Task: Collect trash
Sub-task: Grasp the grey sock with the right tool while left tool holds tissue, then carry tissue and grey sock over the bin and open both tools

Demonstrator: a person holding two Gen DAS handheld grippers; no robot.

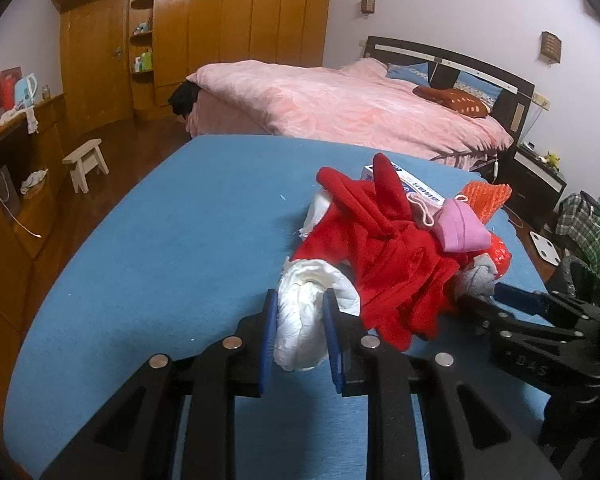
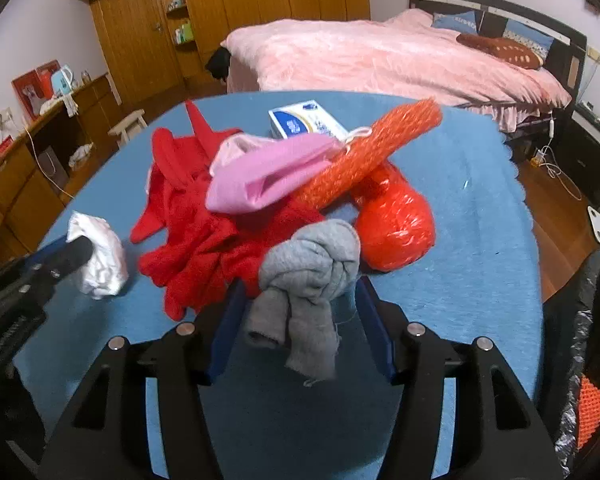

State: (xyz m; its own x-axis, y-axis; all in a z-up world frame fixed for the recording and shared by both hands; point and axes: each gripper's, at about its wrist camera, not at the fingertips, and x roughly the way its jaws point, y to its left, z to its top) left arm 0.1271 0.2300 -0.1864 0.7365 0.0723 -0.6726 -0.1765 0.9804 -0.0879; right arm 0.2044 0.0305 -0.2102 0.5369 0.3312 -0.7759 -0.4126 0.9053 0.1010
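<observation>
- While both cameras are looking across the blue-covered bench [image 1: 148, 248], the left hand-held gripper [image 1: 300, 320] is sitting narrow, its blue pads pressing on either side of a crumpled white paper wad [image 1: 306, 312] that is resting on the cover.
- Right wrist view is showing the same white wad [image 2: 100, 258] at the left edge of the pile, with the left hand-held gripper's black tip against it.
- Right hand-held gripper [image 2: 300, 316] is standing partly open around a knotted grey fabric bundle [image 2: 308, 276]; the bundle is lying between the blue pads, and a gap is showing on the right side, so the pads are not clamping it.
- Grey bundle is lying at the near edge of the pile, touching a rumpled red fleece garment [image 2: 196, 232] just beside it.
- Pink folded cloth [image 2: 260, 176] is lying on top of the red garment; a long orange mesh sleeve [image 2: 372, 152] is leaning across it.
- Shiny red plastic bag, stuffed round [image 2: 396, 228], is sitting just right of the grey bundle.
- White and blue tissue box [image 2: 300, 120] is lying behind the pile.
- Bed with pink quilt [image 2: 380, 60] is standing beyond the bench.
</observation>
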